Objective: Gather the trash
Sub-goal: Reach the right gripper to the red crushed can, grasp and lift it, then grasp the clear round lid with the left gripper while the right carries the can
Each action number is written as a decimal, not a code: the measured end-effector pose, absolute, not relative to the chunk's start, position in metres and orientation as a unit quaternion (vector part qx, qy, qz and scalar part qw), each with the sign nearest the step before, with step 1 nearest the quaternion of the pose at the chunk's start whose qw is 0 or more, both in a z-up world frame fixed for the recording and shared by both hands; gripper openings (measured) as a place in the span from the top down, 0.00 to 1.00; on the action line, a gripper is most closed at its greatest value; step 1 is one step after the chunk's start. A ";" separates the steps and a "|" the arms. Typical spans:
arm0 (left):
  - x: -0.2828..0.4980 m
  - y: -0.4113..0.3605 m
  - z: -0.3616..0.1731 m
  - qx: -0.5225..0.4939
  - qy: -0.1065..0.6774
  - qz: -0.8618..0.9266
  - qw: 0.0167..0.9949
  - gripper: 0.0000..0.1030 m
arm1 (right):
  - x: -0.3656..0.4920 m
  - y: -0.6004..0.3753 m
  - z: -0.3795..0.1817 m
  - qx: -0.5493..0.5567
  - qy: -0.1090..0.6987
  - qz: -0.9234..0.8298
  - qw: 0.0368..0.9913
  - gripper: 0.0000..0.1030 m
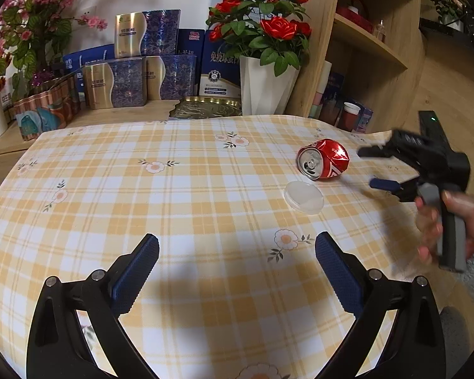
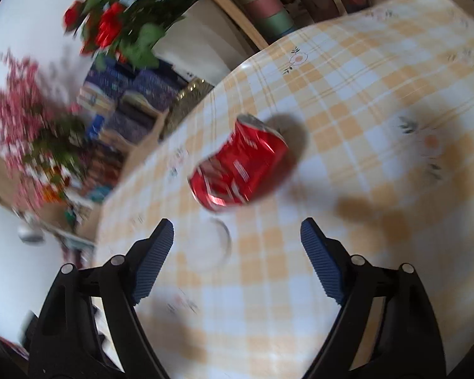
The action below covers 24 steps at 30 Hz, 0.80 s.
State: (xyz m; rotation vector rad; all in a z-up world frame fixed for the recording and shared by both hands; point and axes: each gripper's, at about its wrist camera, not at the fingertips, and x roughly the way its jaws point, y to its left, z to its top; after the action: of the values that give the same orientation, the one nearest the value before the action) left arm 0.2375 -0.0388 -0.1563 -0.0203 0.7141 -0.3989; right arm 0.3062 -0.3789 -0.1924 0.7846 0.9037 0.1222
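The crushed red aluminium drink can (image 1: 324,159) lies on its side at the right of the checked yellow-and-white worktop (image 1: 173,195), just beside a clear round plastic lid (image 1: 304,197). To take it cleanly, the right tongs (image 2: 237,246) should straddle the dented body across its narrow width, then close gently. They stand open and empty, angled downward toward the can. A hand (image 1: 448,227) grips their handle at right. The left tongs (image 1: 237,262) hover open, empty, at lower centre.
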 end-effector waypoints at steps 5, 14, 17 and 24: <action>0.250 -0.049 -0.161 -0.013 0.356 -0.198 0.913 0.06 | 0.338 -0.384 -0.210 0.423 0.422 0.039 0.801 0.27; 0.272 -0.070 -0.169 -0.005 0.376 -0.216 0.901 0.06 | 0.372 -0.381 -0.235 0.444 0.428 0.035 0.786 0.59; 0.279 -0.083 -0.173 0.005 0.389 -0.231 0.892 0.06 | 0.367 -0.383 -0.233 0.465 0.413 0.047 0.782 0.86; 0.301 -0.128 -0.188 0.038 0.422 -0.265 0.866 0.06 | 0.330 -0.400 -0.187 0.409 0.349 0.051 0.842 0.90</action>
State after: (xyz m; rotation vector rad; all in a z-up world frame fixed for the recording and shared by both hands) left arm 0.3013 -0.1279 -0.1884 0.0805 0.8832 -0.5558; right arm 0.3295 -0.4001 -0.1868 0.8643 0.7369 0.1076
